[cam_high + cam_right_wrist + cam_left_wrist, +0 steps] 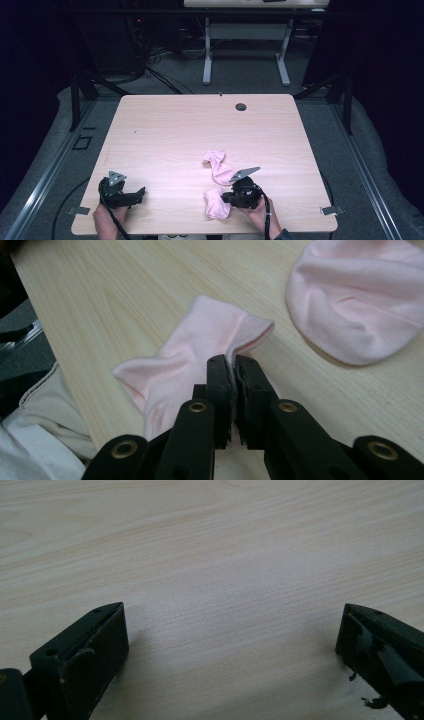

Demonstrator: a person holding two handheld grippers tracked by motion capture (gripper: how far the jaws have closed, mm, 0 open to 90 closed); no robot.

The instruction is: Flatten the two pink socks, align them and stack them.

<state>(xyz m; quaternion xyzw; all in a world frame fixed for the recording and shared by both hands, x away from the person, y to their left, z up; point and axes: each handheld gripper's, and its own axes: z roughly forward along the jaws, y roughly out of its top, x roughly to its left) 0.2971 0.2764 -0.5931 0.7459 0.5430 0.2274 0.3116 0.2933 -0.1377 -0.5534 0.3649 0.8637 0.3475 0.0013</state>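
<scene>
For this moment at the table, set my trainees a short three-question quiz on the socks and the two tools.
1. True or false: the right tool is shut on the edge of a pink sock.
2. How many pink socks lie on the table? A one, B two, C three.
3. Fill in: the left tool has its jaws ____ over bare wood.

Key: 1 true. 2 B; the second sock lies farther from the person. 3 open.
</scene>
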